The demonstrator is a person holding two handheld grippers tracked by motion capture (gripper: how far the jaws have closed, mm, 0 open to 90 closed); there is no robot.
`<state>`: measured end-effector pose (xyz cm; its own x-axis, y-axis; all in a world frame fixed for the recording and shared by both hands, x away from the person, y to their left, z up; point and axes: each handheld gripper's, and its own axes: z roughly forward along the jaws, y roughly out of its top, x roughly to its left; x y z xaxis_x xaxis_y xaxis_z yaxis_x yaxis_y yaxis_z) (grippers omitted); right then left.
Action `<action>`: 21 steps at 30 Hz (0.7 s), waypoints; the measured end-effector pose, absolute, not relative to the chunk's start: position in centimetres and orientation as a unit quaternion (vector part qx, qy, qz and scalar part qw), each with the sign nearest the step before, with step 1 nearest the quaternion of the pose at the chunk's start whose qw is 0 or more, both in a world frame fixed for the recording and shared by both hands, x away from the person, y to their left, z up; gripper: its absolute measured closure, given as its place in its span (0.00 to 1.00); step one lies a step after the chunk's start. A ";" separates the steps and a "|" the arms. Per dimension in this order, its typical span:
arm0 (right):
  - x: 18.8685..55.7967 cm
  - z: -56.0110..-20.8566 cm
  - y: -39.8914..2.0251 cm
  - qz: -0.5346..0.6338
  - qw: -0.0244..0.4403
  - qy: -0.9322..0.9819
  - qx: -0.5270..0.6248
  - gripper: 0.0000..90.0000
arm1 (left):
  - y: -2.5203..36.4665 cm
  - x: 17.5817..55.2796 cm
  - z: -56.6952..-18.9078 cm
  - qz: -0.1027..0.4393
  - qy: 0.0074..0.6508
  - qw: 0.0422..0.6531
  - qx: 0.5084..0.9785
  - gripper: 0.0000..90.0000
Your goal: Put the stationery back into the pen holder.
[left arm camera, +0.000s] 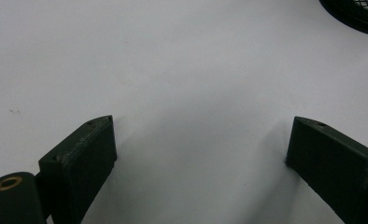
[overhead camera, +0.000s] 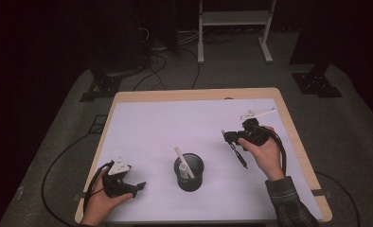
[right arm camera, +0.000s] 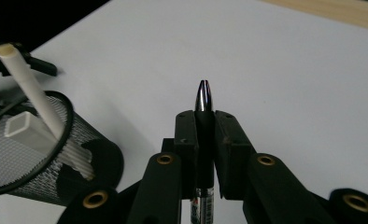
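A black pen (right arm camera: pixel 204 140) is clamped between the fingers of the right gripper (right arm camera: pixel 204 122) and is held above the white desk (overhead camera: pixel 175 123), to the right of the mesh cup (overhead camera: pixel 189 172). Two white items are stood in the cup. The left gripper (left arm camera: pixel 201 154) is rested low near the desk's front left corner, its fingers spread wide with nothing between them.

Black pen held clear of the white surface.
The pen (right arm camera: pixel 204 135) is slim, with a black barrel, a shiny metal tip and printed markings low on its body. It is clamped between two black jaws, tip jutting past them. In the high view the pen (overhead camera: pixel 238 155) hangs slanted, right of the mesh cup.
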<state>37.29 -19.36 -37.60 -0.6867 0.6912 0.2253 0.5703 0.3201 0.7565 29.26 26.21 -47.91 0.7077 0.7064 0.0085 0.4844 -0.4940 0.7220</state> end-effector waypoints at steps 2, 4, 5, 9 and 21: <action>37.0 -37.2 -19.2 0.444 0.070 0.808 0.381 0.88 | 26.2 29.3 -47.9 0.154 0.350 0.361 0.851 0.08; 36.8 -36.8 -19.0 0.459 0.064 0.805 0.370 0.88 | 26.2 29.3 -47.9 0.154 0.350 0.361 0.850 0.08; 36.8 -36.8 -19.0 0.465 0.062 0.804 0.366 0.88 | 26.2 29.2 -47.9 0.153 0.351 0.362 0.850 0.08; 36.3 -36.1 -18.5 0.487 0.065 0.798 0.349 0.88 | 26.2 29.2 -47.9 0.152 0.351 0.362 0.850 0.08; 34.6 -33.5 -16.1 0.538 0.076 0.788 0.291 0.88 | 26.2 29.2 -47.9 0.151 0.352 0.361 0.850 0.08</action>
<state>34.64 -16.10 -33.47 -0.8193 0.5398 0.1933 0.3764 0.2521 0.8915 29.22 26.19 -47.90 0.7061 0.7081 0.0019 0.4899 -0.4905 0.7207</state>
